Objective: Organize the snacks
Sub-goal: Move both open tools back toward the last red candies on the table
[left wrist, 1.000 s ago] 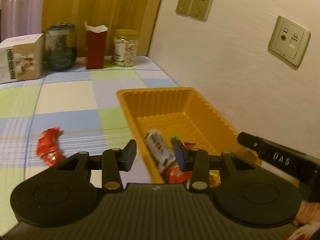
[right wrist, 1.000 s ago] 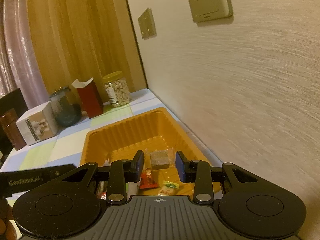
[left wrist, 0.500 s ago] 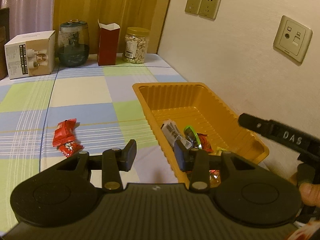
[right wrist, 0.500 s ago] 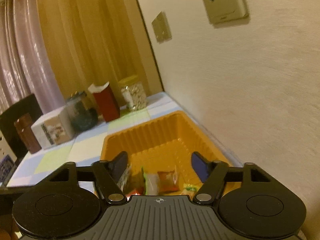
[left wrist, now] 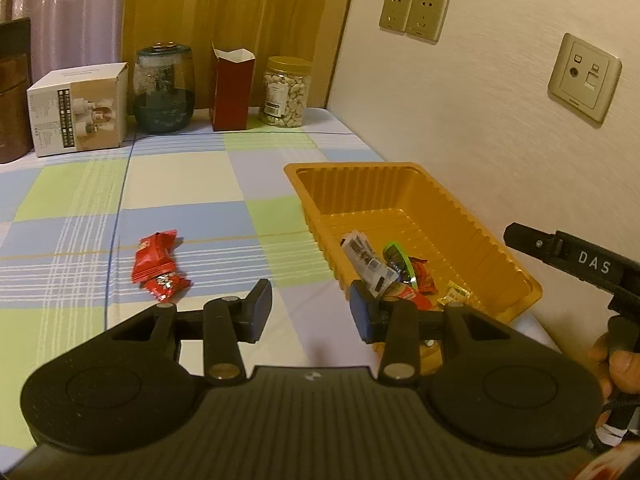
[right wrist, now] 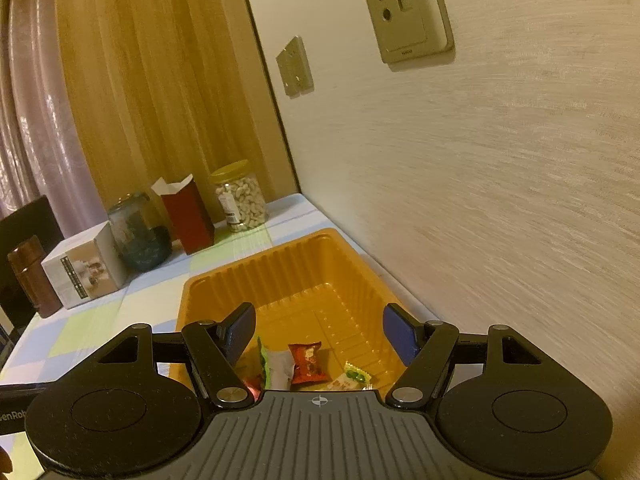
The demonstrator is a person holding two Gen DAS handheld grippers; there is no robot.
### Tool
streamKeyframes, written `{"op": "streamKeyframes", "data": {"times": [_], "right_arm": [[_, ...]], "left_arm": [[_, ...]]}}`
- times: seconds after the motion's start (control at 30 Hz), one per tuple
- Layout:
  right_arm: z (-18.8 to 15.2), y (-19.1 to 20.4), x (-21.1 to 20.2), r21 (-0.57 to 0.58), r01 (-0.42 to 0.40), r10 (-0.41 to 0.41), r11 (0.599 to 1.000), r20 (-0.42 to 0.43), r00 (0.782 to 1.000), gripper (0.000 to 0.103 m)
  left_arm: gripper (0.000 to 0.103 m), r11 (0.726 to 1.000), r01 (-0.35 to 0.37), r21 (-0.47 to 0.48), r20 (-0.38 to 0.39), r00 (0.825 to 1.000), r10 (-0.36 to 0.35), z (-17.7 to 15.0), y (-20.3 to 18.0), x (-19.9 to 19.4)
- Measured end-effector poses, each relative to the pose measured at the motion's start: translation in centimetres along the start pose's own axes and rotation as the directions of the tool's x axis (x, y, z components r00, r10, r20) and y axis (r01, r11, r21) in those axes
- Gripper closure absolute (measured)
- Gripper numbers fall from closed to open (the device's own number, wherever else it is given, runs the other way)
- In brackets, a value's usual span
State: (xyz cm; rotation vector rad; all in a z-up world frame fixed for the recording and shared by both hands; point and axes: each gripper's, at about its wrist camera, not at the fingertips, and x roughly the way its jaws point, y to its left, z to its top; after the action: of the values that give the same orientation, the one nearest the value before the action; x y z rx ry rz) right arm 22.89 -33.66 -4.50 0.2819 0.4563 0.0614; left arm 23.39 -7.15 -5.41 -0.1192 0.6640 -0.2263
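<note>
At the far edge of the table with a checked cloth (left wrist: 192,184) stand, from left to right, a white cardboard box (left wrist: 78,110), a round dark glass jar (left wrist: 164,88), an open dark red carton (left wrist: 232,88) and a clear plastic jar of nuts with a yellow lid (left wrist: 286,92). Beige wall sockets (left wrist: 414,16) sit on the right wall.

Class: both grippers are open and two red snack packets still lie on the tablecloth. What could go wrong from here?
1. The two red packets touch, so the left gripper might grab both or knock one away.
2. The orange tray looks light; a gripper bumping its rim could slide it.
</note>
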Motion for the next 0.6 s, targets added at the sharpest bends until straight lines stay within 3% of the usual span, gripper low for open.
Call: {"op": "streamKeyframes", "data": {"times": [0.6], "right_arm": [[-1.8,5.2,-2.8,-0.100,-0.097,0.100,0.990,0.032,0.994,0.033]], "left_arm": [[0.054,0.994,-0.104,-0.020,0.015,0.994,0.104,-2.0,3.8,-5.4]]}}
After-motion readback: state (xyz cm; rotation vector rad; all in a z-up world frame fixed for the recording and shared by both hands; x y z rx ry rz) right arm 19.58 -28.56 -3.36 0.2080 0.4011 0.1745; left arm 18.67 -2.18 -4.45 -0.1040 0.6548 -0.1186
